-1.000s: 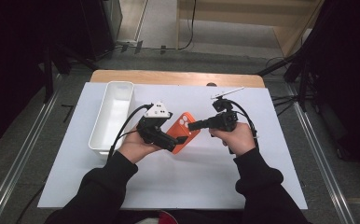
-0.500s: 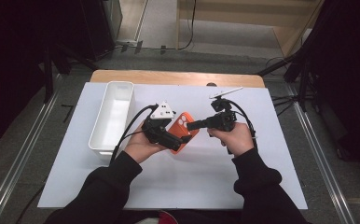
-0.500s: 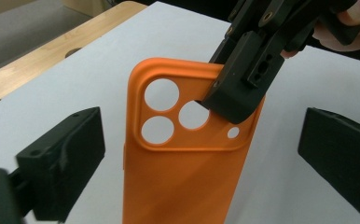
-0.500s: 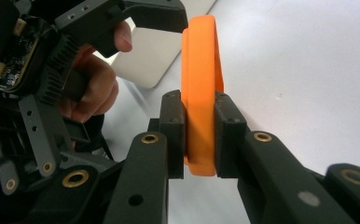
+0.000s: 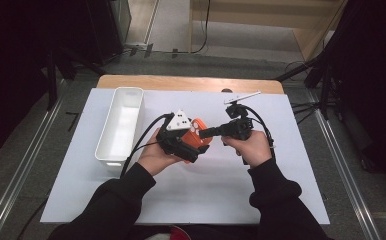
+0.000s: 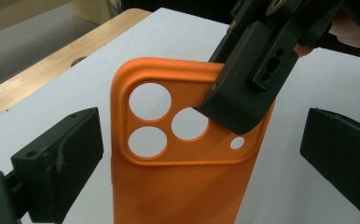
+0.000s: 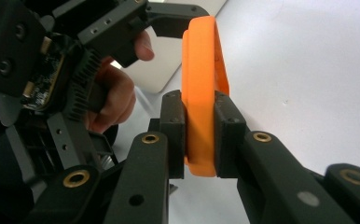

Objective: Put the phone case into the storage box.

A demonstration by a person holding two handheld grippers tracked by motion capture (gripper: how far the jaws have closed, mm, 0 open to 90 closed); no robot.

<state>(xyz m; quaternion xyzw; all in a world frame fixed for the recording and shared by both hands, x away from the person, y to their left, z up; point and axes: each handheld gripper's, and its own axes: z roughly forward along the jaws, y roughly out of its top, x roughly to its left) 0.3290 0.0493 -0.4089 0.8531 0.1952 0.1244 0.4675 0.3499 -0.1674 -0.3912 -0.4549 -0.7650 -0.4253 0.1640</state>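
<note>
The orange phone case (image 6: 183, 177) is held off the desk near the centre of the high view, between the two hands. In the right gripper view its rim is seen clamped between the fingers (image 7: 173, 135) of the right gripper (image 7: 199, 135), which are closed narrowly on the case edge. In the left gripper view the fingers (image 6: 57, 163) of the left gripper (image 5: 186, 147) are seen spread wide on either side of the case, not touching it. The case is thus judged to be lifted and carried by the right gripper alone, with a handover or a second grasp not yet made; placement, perhaps in the white tray (image 5: 131, 97) at the left of the high view, appears to remain.

The case is seen as a matte, smooth shell, probably soft silicone or plastic, with rounded corners and a raised rounded-square camera frame pierced by three large round holes and one small one. The tray is a long, glossy white rectangular bin with rounded rims. The desk (image 5: 291, 190) is covered by a flat white sheet, with a wooden edge showing at the upper part of the frame.
</note>
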